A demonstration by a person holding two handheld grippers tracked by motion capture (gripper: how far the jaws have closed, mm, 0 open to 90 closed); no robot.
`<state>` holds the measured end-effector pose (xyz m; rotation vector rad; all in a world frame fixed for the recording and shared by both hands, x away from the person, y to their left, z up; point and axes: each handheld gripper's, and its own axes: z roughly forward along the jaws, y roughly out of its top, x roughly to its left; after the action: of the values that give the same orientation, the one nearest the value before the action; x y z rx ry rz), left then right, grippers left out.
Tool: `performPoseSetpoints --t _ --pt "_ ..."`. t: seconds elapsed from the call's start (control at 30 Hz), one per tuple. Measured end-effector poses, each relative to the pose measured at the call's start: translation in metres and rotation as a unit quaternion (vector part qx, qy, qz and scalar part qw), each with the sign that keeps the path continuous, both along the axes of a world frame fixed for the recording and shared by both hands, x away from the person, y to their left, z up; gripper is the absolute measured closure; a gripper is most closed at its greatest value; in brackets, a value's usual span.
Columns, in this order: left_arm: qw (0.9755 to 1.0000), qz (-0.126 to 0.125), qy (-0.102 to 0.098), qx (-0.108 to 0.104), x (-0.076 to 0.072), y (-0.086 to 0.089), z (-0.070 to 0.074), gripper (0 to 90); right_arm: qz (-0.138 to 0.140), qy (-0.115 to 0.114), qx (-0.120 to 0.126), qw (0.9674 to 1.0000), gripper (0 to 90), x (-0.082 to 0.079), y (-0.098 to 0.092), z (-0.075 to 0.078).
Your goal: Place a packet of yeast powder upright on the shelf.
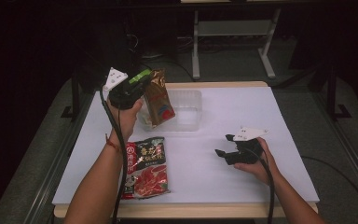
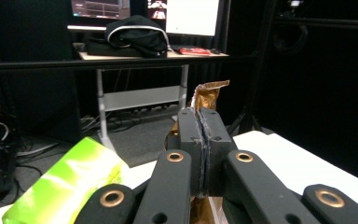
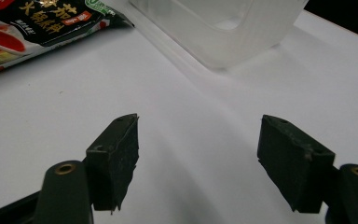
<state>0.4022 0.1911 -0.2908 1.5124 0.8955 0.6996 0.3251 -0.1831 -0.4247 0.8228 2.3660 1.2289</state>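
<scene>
My left gripper (image 1: 145, 80) is shut on the top edge of a gold and red snack packet (image 1: 160, 100), which hangs tilted above the left end of a clear plastic box (image 1: 189, 112). In the left gripper view the jaws are pressed together on the packet's gold seal (image 2: 209, 91). A second, larger black and red food packet (image 1: 145, 166) lies flat on the white table near the front left. My right gripper (image 1: 224, 145) rests on the table at the right, held by a hand, jaws open with nothing between them; its fingertips (image 3: 116, 144) point toward the clear box (image 3: 223, 28).
The white table top (image 1: 242, 116) has a wooden front edge. A green label (image 2: 70, 184) sits on the left gripper's body. Beyond the table stand a desk frame (image 1: 233, 32) and dark floor with cables.
</scene>
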Motion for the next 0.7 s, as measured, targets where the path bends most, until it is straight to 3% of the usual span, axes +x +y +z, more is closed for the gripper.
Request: performPoseSetpoints --t 0.2,0.4,0.5,0.7 --pt "0.9996 0.026 0.003 0.01 0.014 -0.012 0.0 89.4 0.008 0.002 -0.001 1.0 28.1 -0.001 0.003 -0.001" --pt "0.9976 0.057 -0.005 0.04 0.025 -0.033 0.0 89.4 0.014 0.006 -0.005 0.9999 28.2 -0.002 0.004 -0.002" --pt "0.9964 0.069 0.001 0.049 0.032 -0.042 -0.002 89.4 0.015 0.007 -0.005 0.9998 28.2 -0.002 0.005 -0.003" --pt "0.9949 0.09 0.011 0.045 0.042 -0.049 -0.013 89.4 0.02 0.013 -0.009 0.9997 28.1 -0.002 0.007 -0.006"
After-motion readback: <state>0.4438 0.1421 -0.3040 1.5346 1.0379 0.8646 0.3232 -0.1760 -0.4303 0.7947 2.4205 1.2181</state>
